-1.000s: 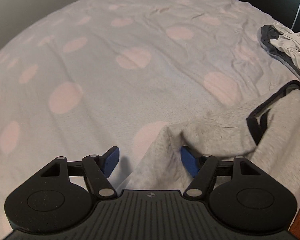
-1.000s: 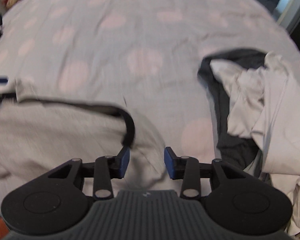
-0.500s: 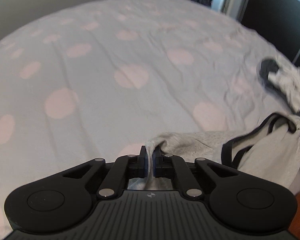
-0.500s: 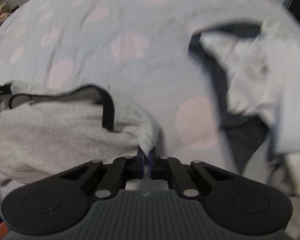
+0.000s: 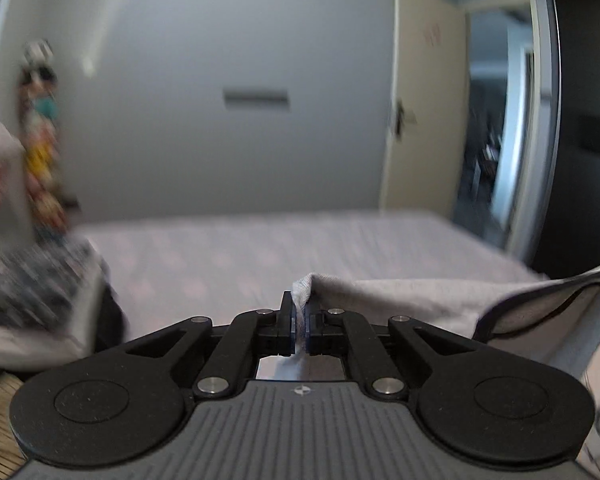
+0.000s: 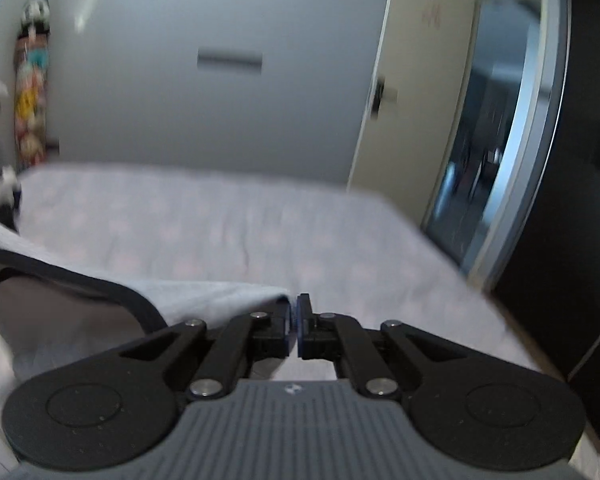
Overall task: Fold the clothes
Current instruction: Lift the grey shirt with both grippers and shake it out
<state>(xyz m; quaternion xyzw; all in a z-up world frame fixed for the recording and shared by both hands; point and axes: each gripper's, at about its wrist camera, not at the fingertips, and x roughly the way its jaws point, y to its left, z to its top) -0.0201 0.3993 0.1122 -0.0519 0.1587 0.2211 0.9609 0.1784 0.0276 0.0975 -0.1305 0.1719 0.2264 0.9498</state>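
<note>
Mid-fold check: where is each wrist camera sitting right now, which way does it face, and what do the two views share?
Left wrist: sits behind the left gripper, looking nearly level across the bed to the wall and door; own fingers show, shut on the grey garment trailing right.
Right wrist: sits behind the right gripper, facing the same way; own fingers show, shut on the garment's other corner, trailing left.
Shared: bed, wall, door, the garment stretched between them.

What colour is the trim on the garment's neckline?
Black, edging the light grey garment; clearest in the right wrist view.
</note>
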